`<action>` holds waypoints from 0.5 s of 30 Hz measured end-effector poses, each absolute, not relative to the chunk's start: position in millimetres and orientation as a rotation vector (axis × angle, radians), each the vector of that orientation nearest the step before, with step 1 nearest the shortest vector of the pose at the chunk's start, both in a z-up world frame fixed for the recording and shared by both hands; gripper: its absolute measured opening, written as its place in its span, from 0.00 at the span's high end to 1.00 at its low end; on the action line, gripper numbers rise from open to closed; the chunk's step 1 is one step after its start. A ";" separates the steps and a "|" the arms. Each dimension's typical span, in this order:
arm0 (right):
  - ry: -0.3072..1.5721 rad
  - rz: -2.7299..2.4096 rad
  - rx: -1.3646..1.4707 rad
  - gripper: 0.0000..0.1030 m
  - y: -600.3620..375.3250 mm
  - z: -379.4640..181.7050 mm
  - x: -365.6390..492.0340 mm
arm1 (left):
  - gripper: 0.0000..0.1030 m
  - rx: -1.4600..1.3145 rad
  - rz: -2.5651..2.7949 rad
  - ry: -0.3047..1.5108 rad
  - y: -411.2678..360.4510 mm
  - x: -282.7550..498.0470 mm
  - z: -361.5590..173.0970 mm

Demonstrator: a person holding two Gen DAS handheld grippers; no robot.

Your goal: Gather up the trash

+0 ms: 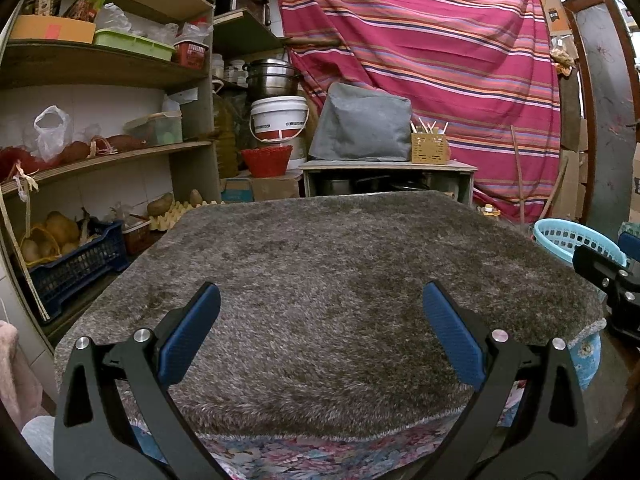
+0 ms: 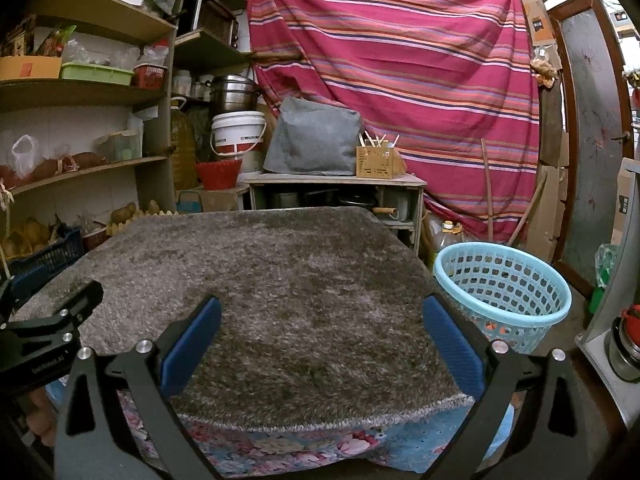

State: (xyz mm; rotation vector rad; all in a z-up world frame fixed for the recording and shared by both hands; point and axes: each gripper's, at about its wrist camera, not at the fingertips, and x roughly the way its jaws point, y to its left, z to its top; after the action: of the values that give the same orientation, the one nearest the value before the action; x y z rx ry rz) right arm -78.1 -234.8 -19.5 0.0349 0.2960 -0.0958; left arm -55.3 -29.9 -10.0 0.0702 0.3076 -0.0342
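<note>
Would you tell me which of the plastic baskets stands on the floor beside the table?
The light blue basket, at the table's right; the red basket sits back by the shelves.

The left tool (image 1: 321, 334), black-armed with blue ribbed pads (image 1: 190, 334), hangs spread wide over the near edge of the grey shaggy surface (image 1: 320, 248), holding nothing. The right tool (image 2: 322, 342) hangs likewise beside it, pads (image 2: 452, 342) apart, perhaps slightly nearer the surface's right corner.
</note>
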 end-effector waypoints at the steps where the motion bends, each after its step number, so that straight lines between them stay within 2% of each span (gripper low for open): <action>1: 0.298 -0.096 0.035 0.04 -233.7 -19.2 -77.0 | 0.05 0.070 -0.031 0.309 -30.1 -54.5 -10.5; 15: 0.293 -0.101 0.034 0.04 -233.0 -20.5 -76.5 | 0.05 0.072 -0.028 0.309 -29.4 -52.6 -11.2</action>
State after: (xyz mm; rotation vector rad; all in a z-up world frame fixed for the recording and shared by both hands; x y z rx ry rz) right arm -76.5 -233.0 -20.5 0.0343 0.2933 -0.1015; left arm -52.6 -29.4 -11.2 0.0721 0.3085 -0.0284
